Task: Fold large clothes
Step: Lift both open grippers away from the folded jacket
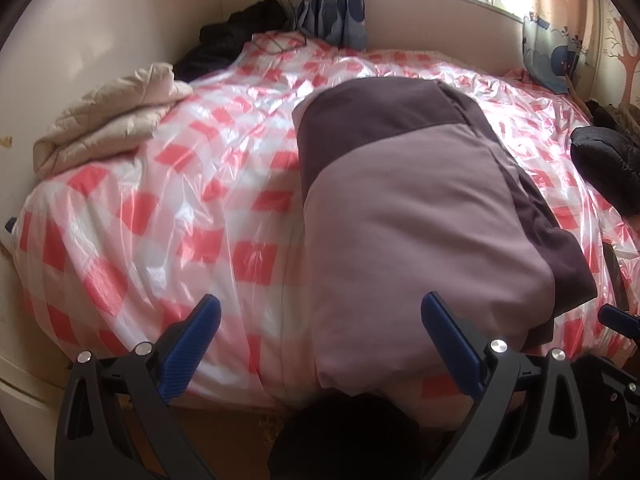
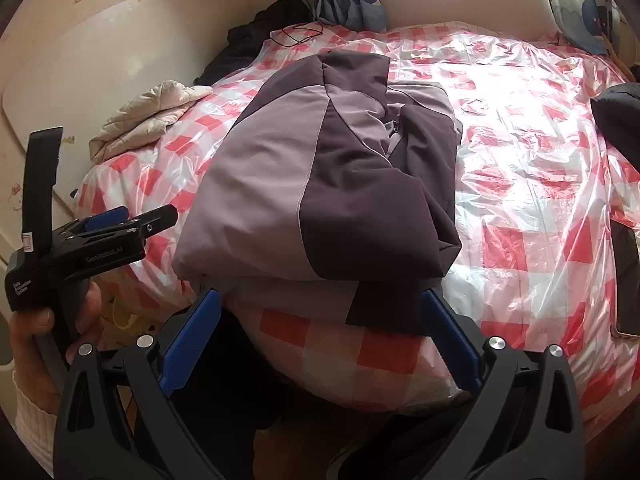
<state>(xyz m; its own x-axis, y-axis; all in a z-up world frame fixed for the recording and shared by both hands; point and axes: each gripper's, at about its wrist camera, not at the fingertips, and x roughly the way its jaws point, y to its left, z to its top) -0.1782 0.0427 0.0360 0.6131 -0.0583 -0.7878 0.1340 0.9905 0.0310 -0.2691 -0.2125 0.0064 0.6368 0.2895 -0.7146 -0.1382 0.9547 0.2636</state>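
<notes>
Folded purple two-tone jacket (image 2: 320, 176) lies centre frame on checked plastic sheet (image 2: 520, 160). Left gripper (image 1: 320, 340) and right gripper (image 2: 320, 336) both gape wide, empty, low in frame.

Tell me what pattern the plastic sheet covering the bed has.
Red and white checks on the plastic sheet, clearest in the right wrist view.

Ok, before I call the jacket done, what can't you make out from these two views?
- Jacket near hem: in the right wrist view it runs down behind the right claw.
- Jacket's right side: the left wrist view shows only a sliver, foreshortened.
- Black garment: cut by the right edge in both views.
- Dark flat object: cut by the edge, unidentifiable.
- Left claw: open, holding nothing.
</notes>
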